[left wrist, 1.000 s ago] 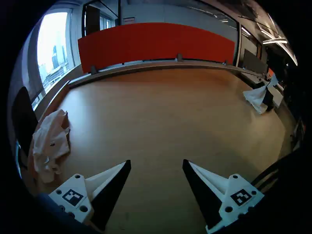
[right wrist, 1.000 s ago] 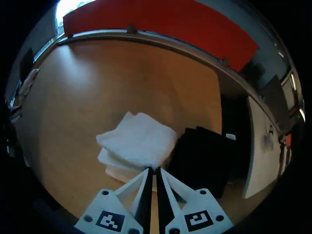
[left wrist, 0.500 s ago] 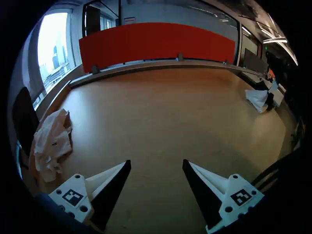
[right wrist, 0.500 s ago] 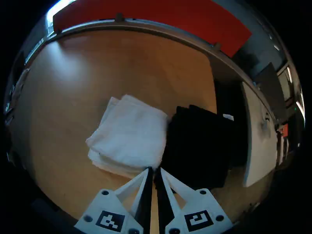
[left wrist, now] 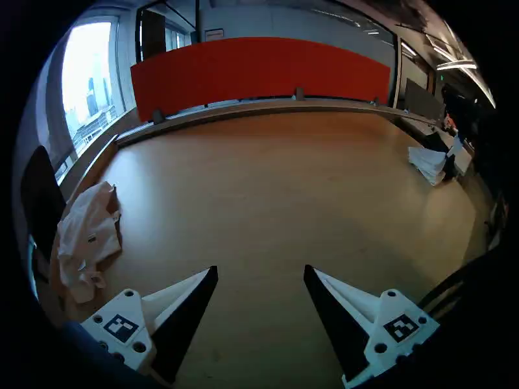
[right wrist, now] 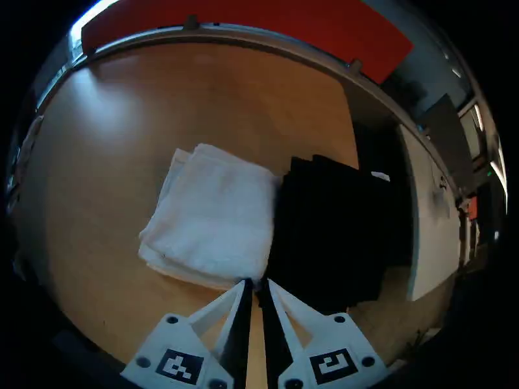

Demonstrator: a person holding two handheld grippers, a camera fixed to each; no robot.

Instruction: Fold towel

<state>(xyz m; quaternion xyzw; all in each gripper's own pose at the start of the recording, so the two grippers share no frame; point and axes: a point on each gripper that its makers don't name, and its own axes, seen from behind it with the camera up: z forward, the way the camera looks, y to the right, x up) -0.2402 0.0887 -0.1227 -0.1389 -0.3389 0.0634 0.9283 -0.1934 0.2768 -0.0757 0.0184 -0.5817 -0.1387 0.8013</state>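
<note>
Here's the left gripper: two wedge-shaped fingers, black on the inner faces, with white ribbed shells outside, tapering to sharp points. Each white base carries a square black-and-white marker with small round holes around it. Over to the right gripper, same build: white triangular frames, long black inner pads, and the same square markers on its bases.
</note>
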